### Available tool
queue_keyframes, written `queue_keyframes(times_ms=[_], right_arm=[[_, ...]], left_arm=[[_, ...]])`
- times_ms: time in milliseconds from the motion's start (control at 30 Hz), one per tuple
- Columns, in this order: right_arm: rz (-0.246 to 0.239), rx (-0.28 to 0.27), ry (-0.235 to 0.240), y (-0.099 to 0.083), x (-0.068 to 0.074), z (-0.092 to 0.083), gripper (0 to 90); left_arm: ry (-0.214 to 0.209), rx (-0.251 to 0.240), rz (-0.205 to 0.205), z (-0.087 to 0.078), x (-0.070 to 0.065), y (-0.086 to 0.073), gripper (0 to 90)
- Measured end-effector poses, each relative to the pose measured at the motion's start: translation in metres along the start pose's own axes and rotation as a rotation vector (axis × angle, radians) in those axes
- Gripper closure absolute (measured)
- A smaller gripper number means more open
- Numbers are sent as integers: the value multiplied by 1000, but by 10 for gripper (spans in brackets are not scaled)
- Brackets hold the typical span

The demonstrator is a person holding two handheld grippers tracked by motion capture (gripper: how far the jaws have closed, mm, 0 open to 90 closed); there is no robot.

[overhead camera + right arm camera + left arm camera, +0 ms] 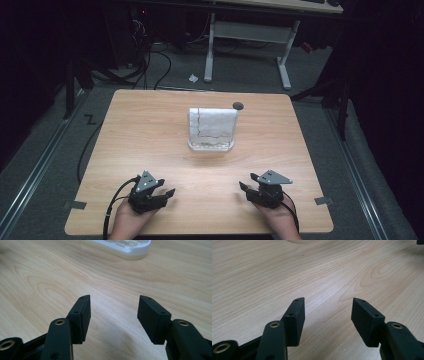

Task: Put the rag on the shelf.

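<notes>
A white, see-through box-like container (211, 129) with a dark crack-like line down its face stands at the middle of the wooden table (150, 130). Its white base (125, 246) shows at the top of the right gripper view. My left gripper (167, 193) rests near the table's front left, held in a hand, its jaws open over bare wood (327, 302). My right gripper (243, 187) sits near the front right, also open with nothing between its fingers (113, 300). Both are well short of the container.
A small dark round spot (238, 105) lies on the table behind the container. Beyond the table are a white-legged desk (250, 45), cables on the grey floor and a scrap of paper (193, 78). Tape marks (74, 204) sit beside the table's front corners.
</notes>
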State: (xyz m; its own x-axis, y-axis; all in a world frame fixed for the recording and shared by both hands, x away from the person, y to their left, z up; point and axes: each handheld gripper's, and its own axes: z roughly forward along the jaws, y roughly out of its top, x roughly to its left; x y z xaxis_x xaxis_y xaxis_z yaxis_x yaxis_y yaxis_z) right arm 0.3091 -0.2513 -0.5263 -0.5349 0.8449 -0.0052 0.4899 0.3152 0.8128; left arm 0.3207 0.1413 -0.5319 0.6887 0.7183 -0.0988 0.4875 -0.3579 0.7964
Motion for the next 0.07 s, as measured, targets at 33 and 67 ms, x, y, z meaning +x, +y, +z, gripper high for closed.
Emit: queue_keyframes(times_ms=[33, 67], right_arm=[[5, 6, 2, -1, 0, 1, 448], [5, 7, 3, -1, -1, 2, 448]], left_arm=[[0, 3, -2, 0, 1, -1, 444], [2, 6, -6, 1, 2, -2, 436]])
